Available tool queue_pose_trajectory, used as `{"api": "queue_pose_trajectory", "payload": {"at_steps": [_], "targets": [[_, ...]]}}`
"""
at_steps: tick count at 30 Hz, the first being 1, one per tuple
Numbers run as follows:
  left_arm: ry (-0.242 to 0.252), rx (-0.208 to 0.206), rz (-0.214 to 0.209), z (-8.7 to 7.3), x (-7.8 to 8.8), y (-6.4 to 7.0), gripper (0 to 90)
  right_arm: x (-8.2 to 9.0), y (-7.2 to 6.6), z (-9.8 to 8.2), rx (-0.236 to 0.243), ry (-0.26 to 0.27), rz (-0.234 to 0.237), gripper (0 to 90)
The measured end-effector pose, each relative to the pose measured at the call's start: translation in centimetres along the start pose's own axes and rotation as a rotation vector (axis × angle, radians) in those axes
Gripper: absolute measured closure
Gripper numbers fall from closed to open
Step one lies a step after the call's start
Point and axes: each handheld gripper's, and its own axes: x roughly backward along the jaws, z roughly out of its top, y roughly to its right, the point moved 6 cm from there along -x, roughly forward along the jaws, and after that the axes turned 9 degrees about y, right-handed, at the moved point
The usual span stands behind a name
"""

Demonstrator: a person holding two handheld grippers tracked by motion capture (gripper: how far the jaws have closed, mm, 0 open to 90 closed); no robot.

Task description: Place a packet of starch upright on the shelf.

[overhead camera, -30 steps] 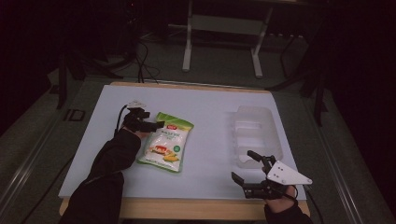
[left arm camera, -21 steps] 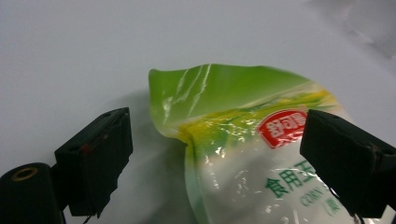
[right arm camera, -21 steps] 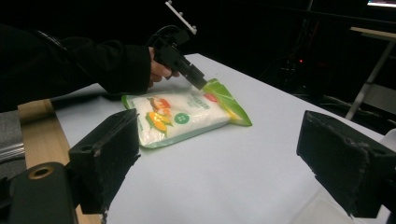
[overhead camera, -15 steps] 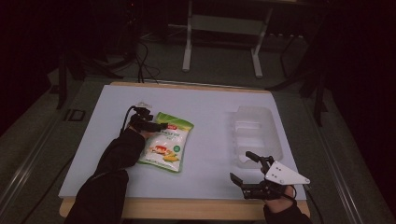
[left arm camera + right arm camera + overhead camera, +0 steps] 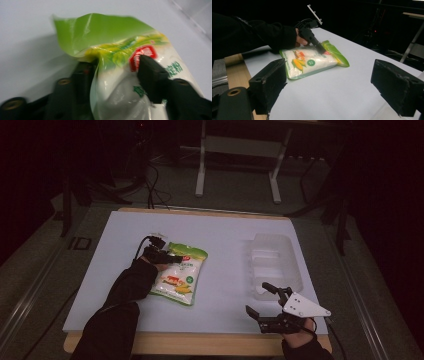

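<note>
A white and green snack bag (image 5: 180, 276) printed with corn lies flat on the white table top (image 5: 225, 232), left of centre. My left gripper (image 5: 172, 257) sits at the bag's upper left end. Its jaws have just been closing, and in the left gripper view they pinch the bag (image 5: 117, 47) from both sides so the film puckers and its green top edge lifts. My right gripper (image 5: 256, 297) hovers open and empty near the front right edge. From the right gripper view, the bag (image 5: 312, 62) lies ahead with the left gripper (image 5: 320, 50) on its far end.
A clear plastic tray (image 5: 272, 260) stands on the right half of the table, just beyond my right gripper. The person's dark sleeve (image 5: 125, 290) lies across the front left of the table. Metal stand legs and cables occupy the floor behind.
The left gripper has sunk onto the bag's top end and its jaws have drawn together on it, crumpling the film. The right gripper has stayed put.
</note>
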Motion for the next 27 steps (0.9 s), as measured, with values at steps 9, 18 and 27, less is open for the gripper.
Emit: {"api": "queue_pose_trajectory", "payload": {"at_steps": [9, 18, 27], "targets": [[-0.039, -0.117, 0.083, 0.5, -0.1, 1.4, 83.4, 0.1, 0.0, 0.0, -0.001, -0.001, -0.002, 13.4], [0.027, -0.161, 0.096, 1.4, 1.6, 2.6, 84.7, 0.2, 0.2, 0.2, -0.017, 0.005, -0.003, 13.7], [0.082, -0.194, 0.078, 2.7, 3.6, 4.4, 84.8, 0.4, 0.6, 0.4, -0.040, 0.009, -0.022, 13.9]]}}
